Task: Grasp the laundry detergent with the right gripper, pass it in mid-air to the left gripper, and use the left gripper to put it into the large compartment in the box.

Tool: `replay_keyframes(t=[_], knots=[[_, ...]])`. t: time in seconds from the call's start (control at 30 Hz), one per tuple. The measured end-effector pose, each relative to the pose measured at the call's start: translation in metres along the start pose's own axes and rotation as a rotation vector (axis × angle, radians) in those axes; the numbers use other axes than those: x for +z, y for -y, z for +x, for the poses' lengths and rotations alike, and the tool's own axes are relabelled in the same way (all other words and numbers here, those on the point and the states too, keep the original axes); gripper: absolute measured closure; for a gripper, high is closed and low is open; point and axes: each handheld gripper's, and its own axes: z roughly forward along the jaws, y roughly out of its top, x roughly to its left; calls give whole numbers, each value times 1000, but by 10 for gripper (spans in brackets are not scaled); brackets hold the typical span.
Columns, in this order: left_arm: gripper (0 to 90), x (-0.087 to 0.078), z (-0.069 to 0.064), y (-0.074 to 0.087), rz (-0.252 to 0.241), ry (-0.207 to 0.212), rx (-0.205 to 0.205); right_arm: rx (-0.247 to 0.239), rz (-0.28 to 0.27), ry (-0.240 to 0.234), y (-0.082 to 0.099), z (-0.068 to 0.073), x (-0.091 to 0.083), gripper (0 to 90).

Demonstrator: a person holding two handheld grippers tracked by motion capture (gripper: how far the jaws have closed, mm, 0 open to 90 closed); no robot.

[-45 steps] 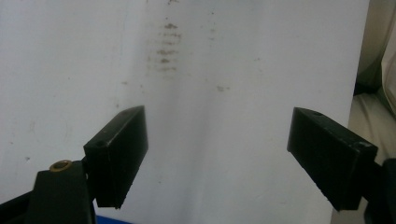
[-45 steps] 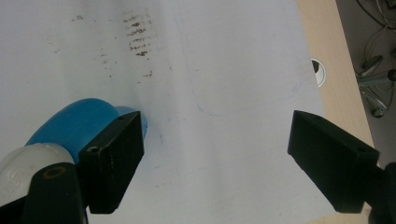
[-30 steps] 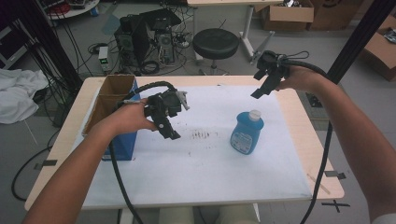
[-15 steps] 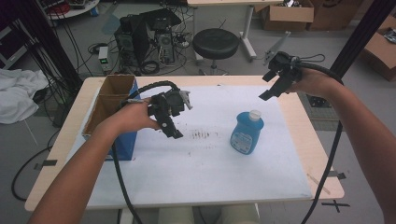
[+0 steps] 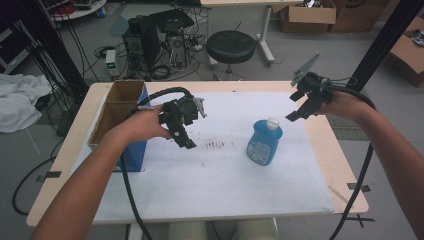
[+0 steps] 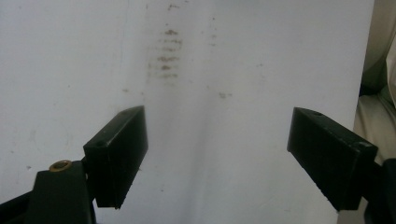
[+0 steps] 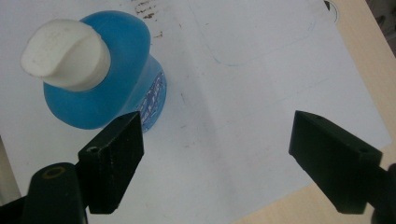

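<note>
Compared with a second ago, the right hand-held gripper [image 5: 298,111] is sitting farther toward the right edge of the tabletop [image 5: 320,150] and a little lower, up and to the right of the bottle [image 5: 264,142]. Its jaws have just been opening a little further and are now standing spread wide, with nothing between them. In the right gripper view the right hand-held gripper [image 7: 212,156] is looking down past its left jaw at the bottle [image 7: 100,74], which is lying off to the side of the gap, not in it.

The left hand-held gripper [image 5: 184,139] is staying where it was, hanging over the white sheet [image 5: 225,190] near the box [image 5: 117,107]. In the left gripper view the left hand-held gripper [image 6: 217,154] is showing its jaws spread, empty, above the sheet [image 6: 70,56] and a patch of dark smudges [image 6: 166,53].

The bottle is standing upright, unmoved, on the white sheet right of centre, well apart from both grippers. It is showing a squat, rounded body of clear blue, a white cap [image 7: 65,56] with a flattened top, and a label [image 5: 258,149] on its front with print too small to read. The smudges [image 5: 216,144] are lying between it and the left gripper.
</note>
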Motion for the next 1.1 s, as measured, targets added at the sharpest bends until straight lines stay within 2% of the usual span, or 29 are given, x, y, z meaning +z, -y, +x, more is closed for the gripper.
replay_keyframes(t=[0.17, 0.37, 0.43, 0.47, 0.57, 0.6, 0.9, 1.03, 1.1], knots=[[208, 1, 1, -1, 7, 2, 1, 16, 17, 2, 12, 8, 6, 171], [208, 2, 0, -1, 9, 4, 4, 82, -19, 2, 31, 18, 6, 168], [208, 2, 1, -1, 11, 5, 5, 90, -22, -1, 34, 19, 6, 169], [208, 3, 1, -1, 10, 5, 5, 111, -30, -1, 40, 22, 7, 167], [208, 3, 1, -1, 12, 4, 8, 129, -45, -1, 45, 25, 7, 166], [208, 3, 0, -2, 11, 1, 10, 152, -55, -2, 50, 28, 9, 166], [208, 2, 0, -1, 9, 3, 9, 217, -87, 5, 64, 41, 19, 163], [208, 2, 0, 0, 10, 2, 8, 255, -123, 10, 69, 48, 23, 162], [208, 3, 0, 0, 11, 2, 9, 277, -160, 10, 72, 55, 25, 163]])
